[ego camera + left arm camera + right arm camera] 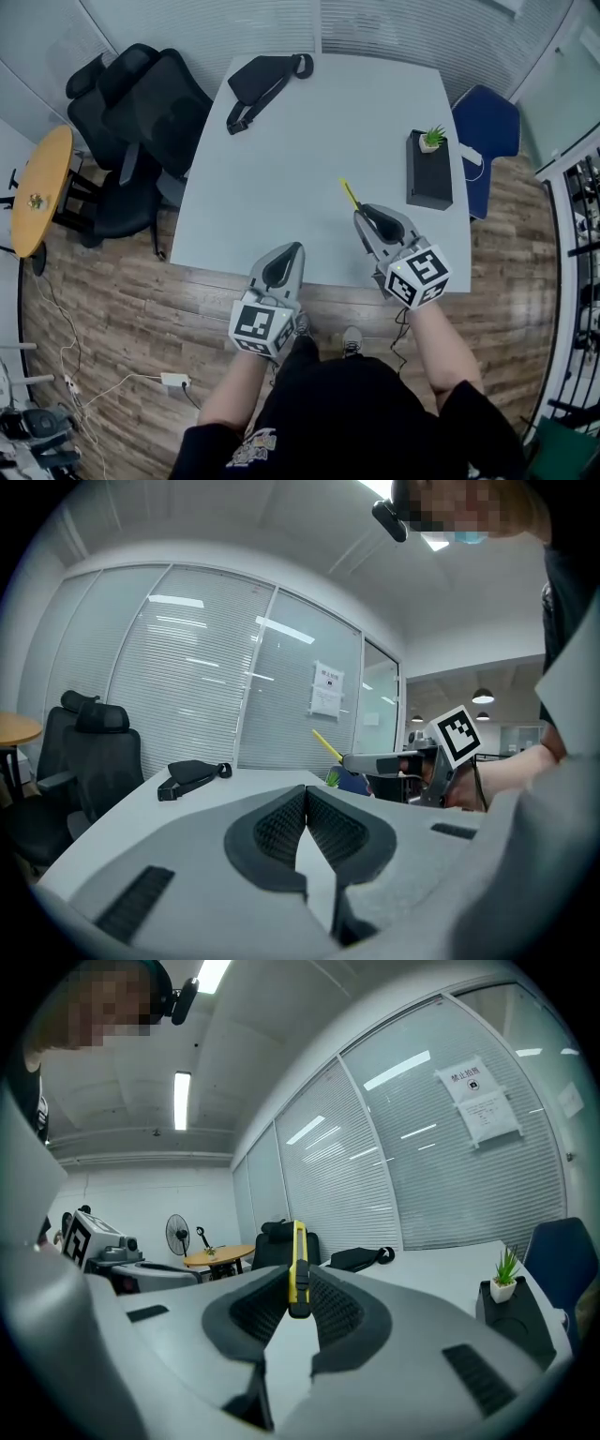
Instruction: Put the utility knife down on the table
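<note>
A slim yellow utility knife [350, 194] sticks out forward from my right gripper [364, 215], which is shut on its rear end above the pale table [309, 159]. In the right gripper view the knife [298, 1267] stands clamped between the dark ribbed pads. My left gripper [292, 249] hovers over the table's near edge, shut with nothing between its jaws. From the left gripper view, the right gripper [352, 760] shows to the right with the knife [326, 745] pointing up and left.
A black waist bag [263, 81] lies at the table's far left. A black box with a small potted plant [429, 167] stands at the right. Black office chairs [136, 131] crowd the table's left side; a blue chair [487, 127] is at the far right.
</note>
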